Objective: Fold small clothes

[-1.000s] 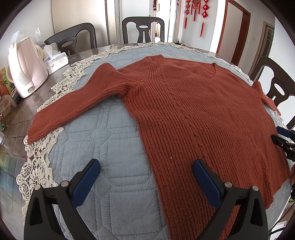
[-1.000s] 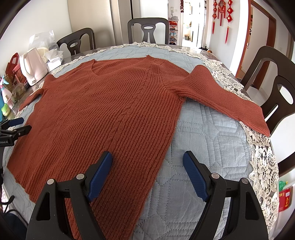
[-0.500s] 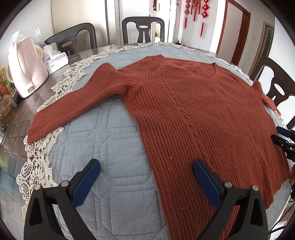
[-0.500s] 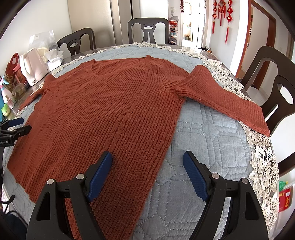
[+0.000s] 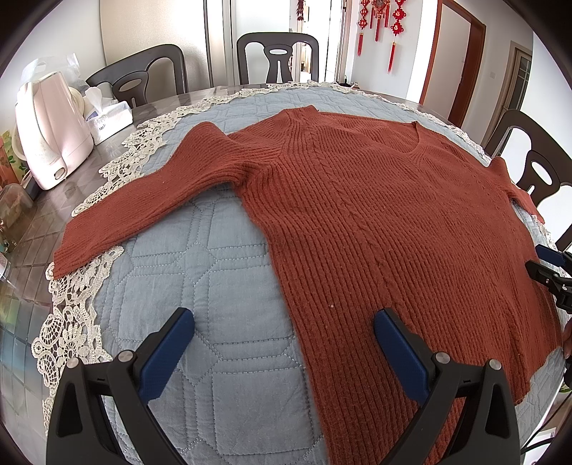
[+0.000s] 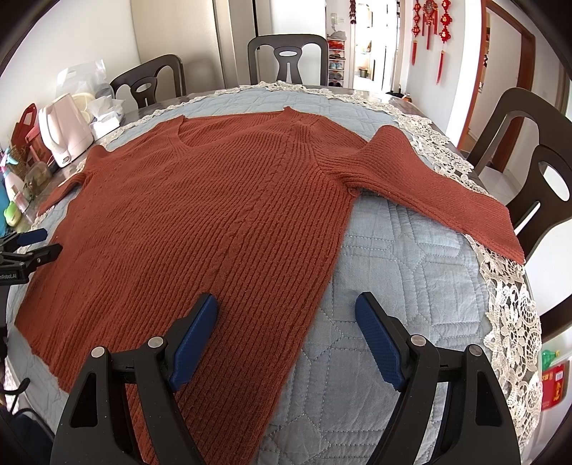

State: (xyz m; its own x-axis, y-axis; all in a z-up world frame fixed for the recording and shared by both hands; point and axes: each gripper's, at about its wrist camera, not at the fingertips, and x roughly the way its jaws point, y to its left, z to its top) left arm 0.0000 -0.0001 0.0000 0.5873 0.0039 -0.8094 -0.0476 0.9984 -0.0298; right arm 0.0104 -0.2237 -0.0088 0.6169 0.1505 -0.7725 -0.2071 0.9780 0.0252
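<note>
Dining room with dark chairs ringing a round table, red ornaments hanging at 1 o'clock. Covering the table: a grey-blue quilt edged with lace. Lying flat and unfolded on the quilt, at its middle: a rust sweater, neckline pointing toward 12 o'clock, hem toward 6, long axis running near to far; sleeves spreading sideways, one reaching toward 8 o'clock in the left wrist view, the other toward 4 o'clock in the right wrist view, cuff hanging over the lace there. Standing at 9 to 10 o'clock beside the quilt: a pink kettle and a tissue box. Hovering over the hem's left corner: left gripper, jaws spread wide, gripping nothing, one blue pad over quilt, the other over knit. Hovering over the hem's right corner: right gripper, jaws likewise wide apart and empty. Showing only as a tip at each other's frame edge. Cut off by the gripper bodies: the near hem. Hard to make out: the clutter behind the kettle, and whether the pads are touching the cloth.
</note>
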